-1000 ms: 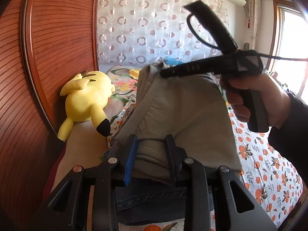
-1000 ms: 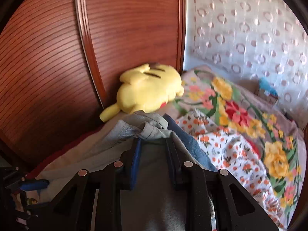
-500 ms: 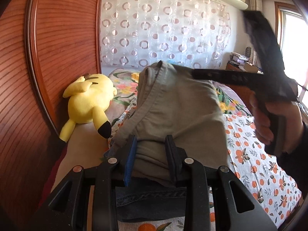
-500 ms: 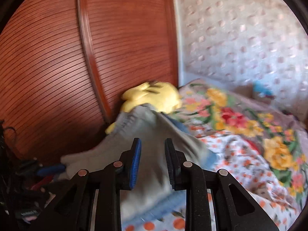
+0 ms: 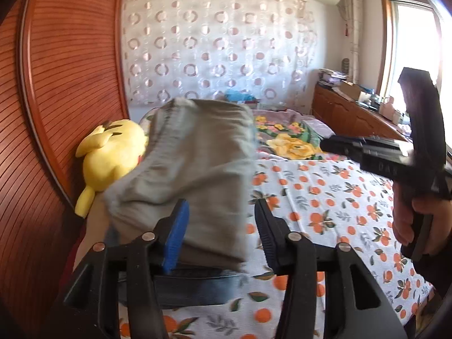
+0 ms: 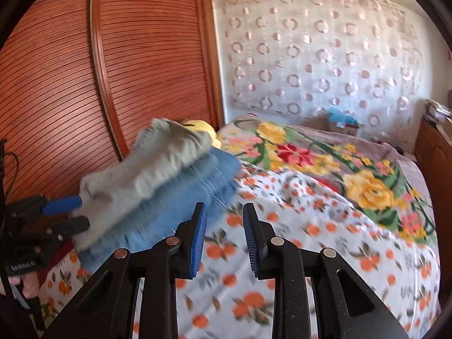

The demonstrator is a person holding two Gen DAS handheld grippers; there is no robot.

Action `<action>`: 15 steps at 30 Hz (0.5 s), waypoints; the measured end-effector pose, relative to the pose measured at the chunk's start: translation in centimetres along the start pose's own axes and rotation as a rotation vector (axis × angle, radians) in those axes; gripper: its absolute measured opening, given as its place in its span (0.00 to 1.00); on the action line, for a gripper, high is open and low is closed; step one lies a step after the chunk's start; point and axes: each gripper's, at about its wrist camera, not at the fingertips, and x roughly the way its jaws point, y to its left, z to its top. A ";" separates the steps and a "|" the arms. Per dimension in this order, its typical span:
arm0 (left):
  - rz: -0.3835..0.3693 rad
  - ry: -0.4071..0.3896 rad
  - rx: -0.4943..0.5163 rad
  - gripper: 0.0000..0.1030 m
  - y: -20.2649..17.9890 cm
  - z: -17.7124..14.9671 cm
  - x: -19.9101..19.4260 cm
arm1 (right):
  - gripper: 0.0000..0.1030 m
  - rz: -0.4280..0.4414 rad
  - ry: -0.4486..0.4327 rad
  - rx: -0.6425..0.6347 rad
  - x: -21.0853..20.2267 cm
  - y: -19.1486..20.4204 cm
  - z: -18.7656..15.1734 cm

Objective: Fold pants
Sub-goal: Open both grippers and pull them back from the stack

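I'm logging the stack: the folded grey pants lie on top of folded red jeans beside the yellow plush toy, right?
Not quite: the jeans under the grey pants are blue denim, not red, as the right wrist view shows. The rest holds: the pants lie folded on top, beside the yellow plush toy.

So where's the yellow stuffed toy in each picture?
Left wrist view: the yellow plush toy lies at the left, against the wooden slatted panel, partly behind the folded grey pants.
Right wrist view: only a yellow sliver peeks out above the grey pants, left of centre.
Shared landmark: the wooden slatted panel, with the ring-patterned curtain beside it.
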 end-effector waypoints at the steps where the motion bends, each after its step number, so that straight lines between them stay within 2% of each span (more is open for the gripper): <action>1: -0.007 0.002 0.006 0.58 -0.6 0.0 0.0 | 0.30 -0.015 0.003 0.009 -0.7 -0.4 -0.7; 2: -0.016 0.001 0.010 0.63 -1.1 0.1 0.1 | 0.31 -0.024 0.004 0.016 -1.5 -0.6 -1.2; 3: -0.023 -0.003 0.012 0.75 -1.6 0.1 0.0 | 0.33 -0.036 0.006 0.024 -2.1 -0.9 -1.6; 4: -0.034 -0.012 0.015 0.79 -2.2 0.1 -0.1 | 0.36 -0.048 0.008 0.035 -2.7 -1.2 -2.1; 8: -0.052 -0.011 0.036 0.80 -4.3 0.2 0.1 | 0.49 -0.079 0.017 0.076 -4.8 -2.0 -4.1; 11: -0.069 -0.008 0.047 0.82 -5.6 0.1 0.4 | 0.64 -0.093 0.019 0.109 -6.0 -2.8 -5.2; 15: -0.100 0.003 0.050 0.83 -7.2 -0.2 0.6 | 0.71 -0.145 0.031 0.113 -7.5 -3.2 -6.5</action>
